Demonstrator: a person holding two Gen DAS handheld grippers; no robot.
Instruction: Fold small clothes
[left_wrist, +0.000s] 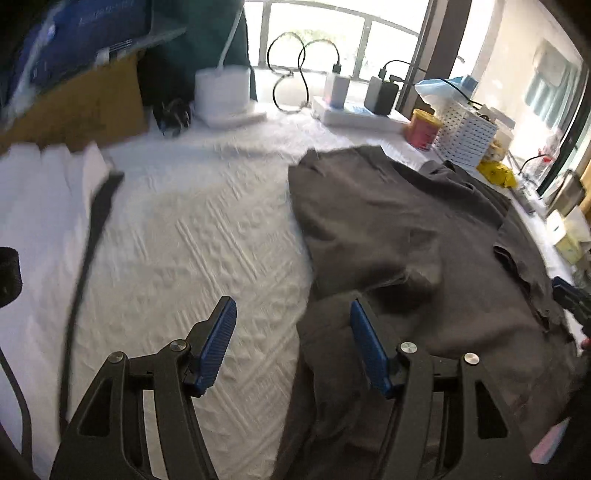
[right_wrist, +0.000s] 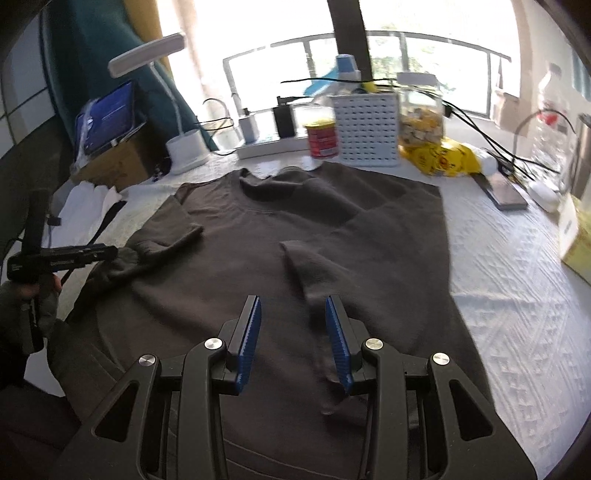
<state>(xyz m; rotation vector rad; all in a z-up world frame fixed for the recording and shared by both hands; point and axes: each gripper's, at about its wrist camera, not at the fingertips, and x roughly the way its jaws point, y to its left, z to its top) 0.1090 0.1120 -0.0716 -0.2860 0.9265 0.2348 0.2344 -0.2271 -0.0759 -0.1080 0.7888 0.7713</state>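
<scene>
A dark grey T-shirt (right_wrist: 314, 236) lies spread on the white quilted table cover (right_wrist: 517, 295), its right side folded in over the body and the left sleeve rumpled. It also shows in the left wrist view (left_wrist: 399, 229). My right gripper (right_wrist: 293, 332) is open over the shirt's lower middle, its jaws on either side of a raised fold. My left gripper (left_wrist: 293, 339) is open and empty at the shirt's left edge, one blue pad (left_wrist: 365, 343) over the cloth, the other over the bare cover. The left gripper also shows at the left of the right wrist view (right_wrist: 110, 253), close to the rumpled sleeve.
Along the far edge stand a white lamp base (right_wrist: 186, 151), chargers on a white power strip (left_wrist: 354, 114), a red can (right_wrist: 321, 134), a white perforated basket (right_wrist: 369, 127), a snack jar (right_wrist: 421, 118) and a yellow bag (right_wrist: 439, 157). A phone (right_wrist: 504, 192) lies at right. White folded cloth (left_wrist: 48, 177) lies far left.
</scene>
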